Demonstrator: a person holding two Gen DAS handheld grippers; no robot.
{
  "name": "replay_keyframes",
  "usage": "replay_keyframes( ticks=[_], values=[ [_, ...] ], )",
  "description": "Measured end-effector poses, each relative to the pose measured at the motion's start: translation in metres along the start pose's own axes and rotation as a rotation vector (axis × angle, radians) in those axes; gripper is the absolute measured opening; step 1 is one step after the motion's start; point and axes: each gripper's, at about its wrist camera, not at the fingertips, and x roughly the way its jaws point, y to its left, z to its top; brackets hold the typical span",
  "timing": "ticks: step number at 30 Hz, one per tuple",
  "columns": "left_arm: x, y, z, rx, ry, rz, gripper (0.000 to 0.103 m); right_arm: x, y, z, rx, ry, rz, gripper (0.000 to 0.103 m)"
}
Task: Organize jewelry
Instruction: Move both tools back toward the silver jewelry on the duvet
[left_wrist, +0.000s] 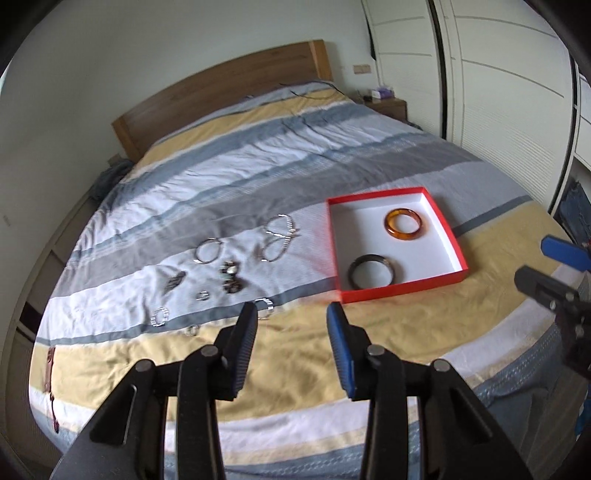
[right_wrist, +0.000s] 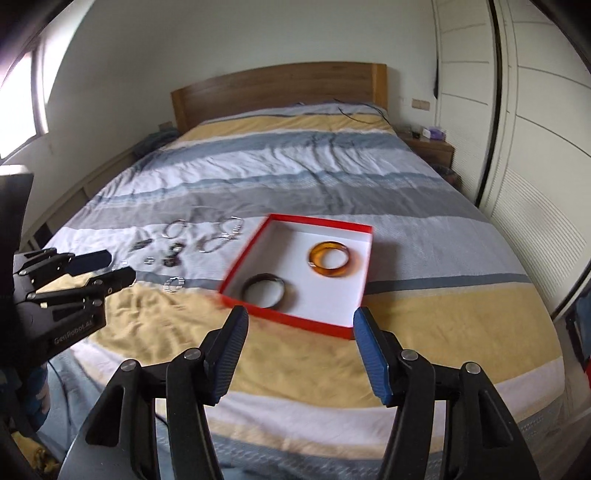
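Observation:
A shallow red box (left_wrist: 402, 288) (right_wrist: 291, 317) with a white floor lies on the bed. In it are an amber bangle (left_wrist: 404, 224) (right_wrist: 330, 258) and a dark bangle (left_wrist: 371, 271) (right_wrist: 264, 291). Left of the box, loose silver bracelets (left_wrist: 279, 242) (right_wrist: 221, 236), a silver hoop (left_wrist: 208, 250), rings (left_wrist: 202, 294) and dark pieces (left_wrist: 231, 277) lie on the cover. My left gripper (left_wrist: 291, 314) (right_wrist: 107, 267) is open and empty, just short of the jewelry. My right gripper (right_wrist: 299, 319) is open and empty at the box's near edge.
The striped bedspread (left_wrist: 258, 155) covers the bed, with a wooden headboard (right_wrist: 280, 92) at the far end. A nightstand (right_wrist: 430, 146) stands to the right, beside white wardrobe doors (right_wrist: 535, 147). A window (right_wrist: 22, 92) is at the left.

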Motion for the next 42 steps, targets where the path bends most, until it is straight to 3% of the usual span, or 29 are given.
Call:
replay_keyframes(
  ticks=[11, 22, 27, 32, 36, 42],
  values=[
    [-0.074, 0.082, -0.039, -0.136, -0.106, 0.064, 0.042, -0.054, 0.091, -0.021, -0.088, -0.066, 0.113, 0.061],
    [-0.084, 0.136, -0.072, -0.232, -0.113, 0.077, 0.042, -0.057, 0.134, -0.026, -0.119, -0.050, 0.137, 0.061],
    [-0.064, 0.166, -0.091, -0.303, -0.082, 0.063, 0.042, -0.042, 0.154, -0.026, -0.153, -0.020, 0.150, 0.061],
    [-0.018, 0.207, -0.121, -0.399, 0.050, 0.059, 0.042, -0.016, 0.164, -0.025, -0.161, 0.020, 0.168, 0.059],
    [0.016, 0.230, -0.141, -0.443, 0.109, 0.067, 0.042, 0.026, 0.168, -0.022, -0.139, 0.079, 0.179, 0.051],
    [0.080, 0.236, -0.137, -0.439, 0.160, -0.008, 0.042, 0.110, 0.182, -0.017, -0.138, 0.177, 0.209, 0.048]
  ],
)
